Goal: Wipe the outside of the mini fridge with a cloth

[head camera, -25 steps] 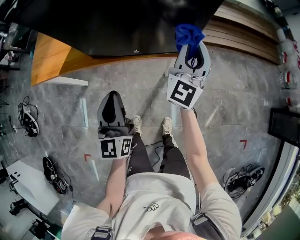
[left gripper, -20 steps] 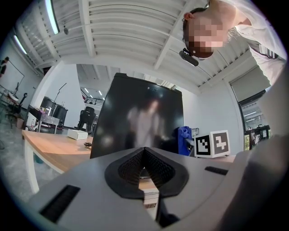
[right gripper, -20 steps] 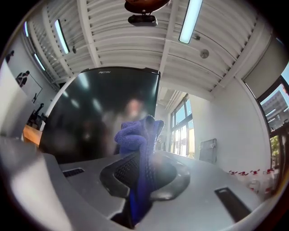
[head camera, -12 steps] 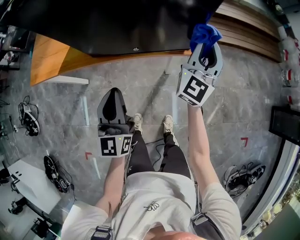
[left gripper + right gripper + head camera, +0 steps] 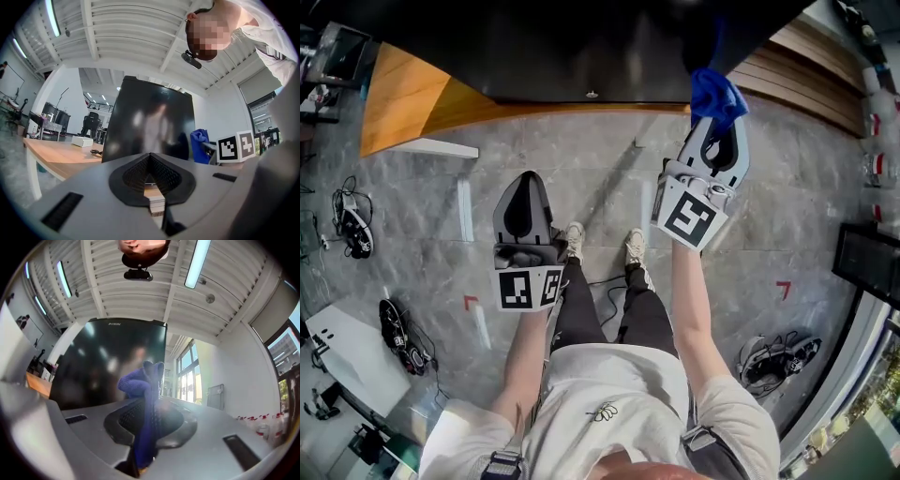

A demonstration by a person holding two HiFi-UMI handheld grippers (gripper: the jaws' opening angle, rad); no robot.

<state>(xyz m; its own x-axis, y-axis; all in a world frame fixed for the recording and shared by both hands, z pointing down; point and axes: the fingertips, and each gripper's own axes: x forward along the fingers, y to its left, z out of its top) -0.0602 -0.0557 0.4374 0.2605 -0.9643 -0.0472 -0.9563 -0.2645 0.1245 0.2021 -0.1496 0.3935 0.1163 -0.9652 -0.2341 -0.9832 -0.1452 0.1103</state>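
Head view, upper left: wooden desk [image 5: 403, 103] carrying the mini fridge [image 5: 581, 47], whose black body fills the top of the frame.

Left gripper [image 5: 524, 192], left of centre, held low over the stone floor [image 5: 431, 244], well apart from the fridge.
- Left gripper view: fingers drawn together at the tips, nothing between them, only the desk edge seen through the gap behind.
- It points at the fridge's dark front [image 5: 150, 126], which stands upright and taller than wide, in the middle of that frame.

Right gripper [image 5: 720, 127], upper right of centre, reaching forward.
- Fingers clamped on the blue cloth [image 5: 715, 92]. A bunch stands proud of the tips and a tail runs back between the pads.
- Right gripper view: cloth [image 5: 140, 380] sits straight ahead of the fingers, over the right-hand edge of the glossy front [image 5: 103, 366].
- From above, the bunch overlaps the fridge's right front corner. Contact cannot be confirmed.

Judgement:
- The right hand is clearly the nearer, and the only one carrying cloth.
- The fridge lies dead ahead of its fingers, with the unwiped face spreading to frame left.
- A stroke would need to press forward and then run along the tall face, up-down or leftward.
- The left hand looks idle, free to steady the fridge.
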